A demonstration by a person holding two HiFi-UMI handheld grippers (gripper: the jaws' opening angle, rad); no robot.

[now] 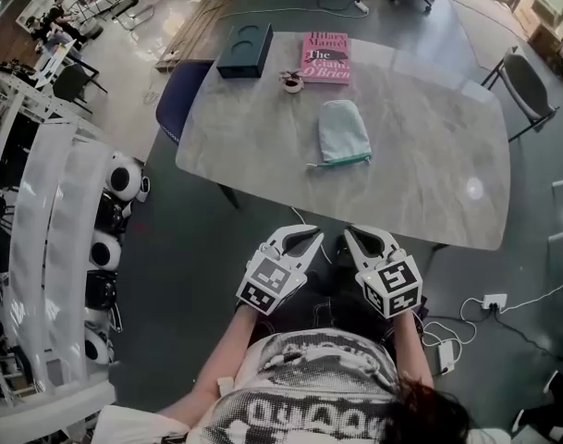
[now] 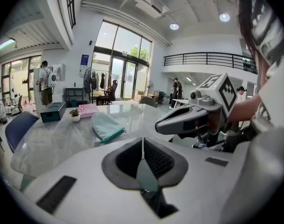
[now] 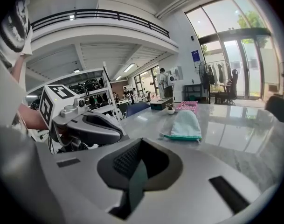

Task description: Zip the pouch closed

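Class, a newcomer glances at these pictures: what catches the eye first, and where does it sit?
The left gripper and right gripper, both shut and empty, hang side by side before the near edge of the table. Mid-table lies the pale green pouch, alone; beyond it, at the far edge, are a pink book, a dark box and a small plant pot.

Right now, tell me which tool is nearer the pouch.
Right, narrowly. The right tool hangs short of the table edge, roughly in line with the pouch; the left tool, beside it, sits farther to the pouch's left.
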